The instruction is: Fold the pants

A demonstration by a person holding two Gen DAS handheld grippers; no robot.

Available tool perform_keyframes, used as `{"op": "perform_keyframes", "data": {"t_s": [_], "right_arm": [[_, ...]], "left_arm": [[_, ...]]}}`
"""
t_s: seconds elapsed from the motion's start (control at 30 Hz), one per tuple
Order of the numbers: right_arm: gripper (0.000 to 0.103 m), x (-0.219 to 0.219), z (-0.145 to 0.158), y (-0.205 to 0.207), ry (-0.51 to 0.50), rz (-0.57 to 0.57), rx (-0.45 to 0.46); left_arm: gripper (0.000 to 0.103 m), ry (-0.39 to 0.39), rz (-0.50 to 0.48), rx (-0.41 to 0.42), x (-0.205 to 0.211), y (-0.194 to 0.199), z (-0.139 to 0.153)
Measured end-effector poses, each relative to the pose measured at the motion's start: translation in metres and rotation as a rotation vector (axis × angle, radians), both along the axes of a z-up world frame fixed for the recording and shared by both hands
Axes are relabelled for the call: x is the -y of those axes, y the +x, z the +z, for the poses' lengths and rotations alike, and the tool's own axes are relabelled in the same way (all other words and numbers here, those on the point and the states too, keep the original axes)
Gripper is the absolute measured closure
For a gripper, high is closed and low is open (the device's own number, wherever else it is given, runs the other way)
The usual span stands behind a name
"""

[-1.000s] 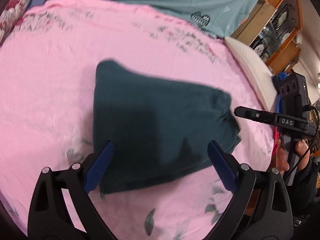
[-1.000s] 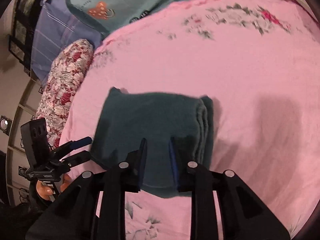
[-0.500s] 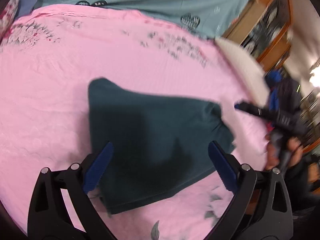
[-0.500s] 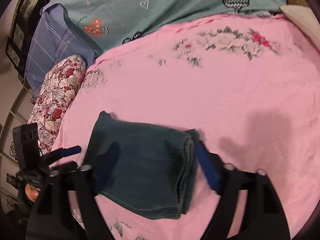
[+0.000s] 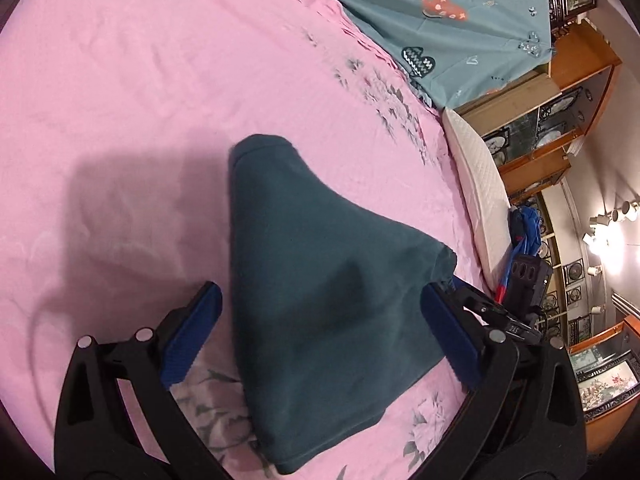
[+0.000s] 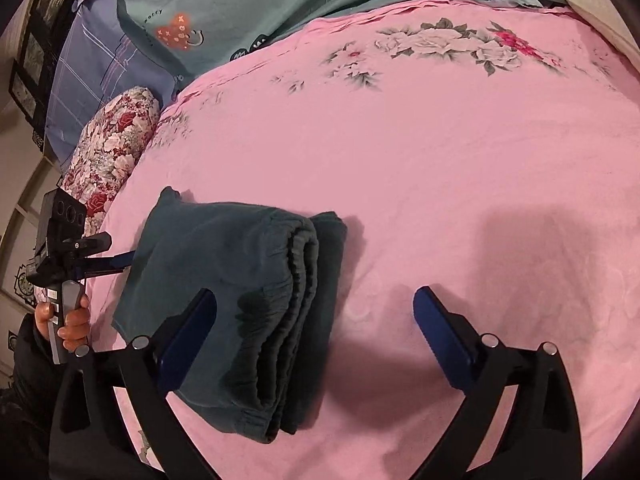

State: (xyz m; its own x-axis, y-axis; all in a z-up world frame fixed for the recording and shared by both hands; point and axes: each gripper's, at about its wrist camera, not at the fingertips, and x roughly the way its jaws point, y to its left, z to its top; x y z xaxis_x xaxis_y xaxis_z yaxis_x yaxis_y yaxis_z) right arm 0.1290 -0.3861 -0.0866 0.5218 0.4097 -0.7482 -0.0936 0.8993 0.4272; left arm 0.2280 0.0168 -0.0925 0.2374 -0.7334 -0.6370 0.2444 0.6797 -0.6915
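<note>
The pants (image 6: 240,304) lie folded in a thick stack near the bed's (image 6: 440,168) near edge. My right gripper (image 6: 314,320) is spread but closing slightly, with only the stack's right edge between its jaws; my left gripper (image 5: 320,320) is spread over the stack, gripping nothing. A dragging finger could snag the loose top layer and undo the fold. The floral pillow (image 6: 108,160) sits clear at the bed's left edge; nothing is in the way.

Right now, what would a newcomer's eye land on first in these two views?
The dark teal folded pants, stacked in layers on the pink floral bedsheet, stand out first. The right tool hangs over their layered edge, jaws wide and closing a little, pads off the cloth. The left tool hangs open over the pants too.
</note>
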Motion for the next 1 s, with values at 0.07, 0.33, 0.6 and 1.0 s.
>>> {"op": "perform_keyframes", "data": {"t_s": [0.07, 0.33, 0.6, 1.0], "right_arm": [[0.015, -0.003, -0.001, 0.001, 0.0, 0.025, 0.007], [0.059, -0.014, -0.006, 0.013, 0.1, 0.115, -0.039], [0.083, 0.001, 0.002, 0.004, 0.278, 0.099, -0.052], [0.083, 0.001, 0.093, 0.012, 0.293, 0.112, 0.101]], "left_arm": [[0.002, -0.008, -0.028, -0.004, 0.007, 0.001, -0.002], [0.004, -0.015, -0.094, -0.019, 0.023, 0.009, -0.004], [0.09, -0.105, -0.073, -0.103, 0.01, 0.006, -0.011], [0.09, -0.11, -0.085, 0.055, 0.017, 0.008, 0.074]]}}
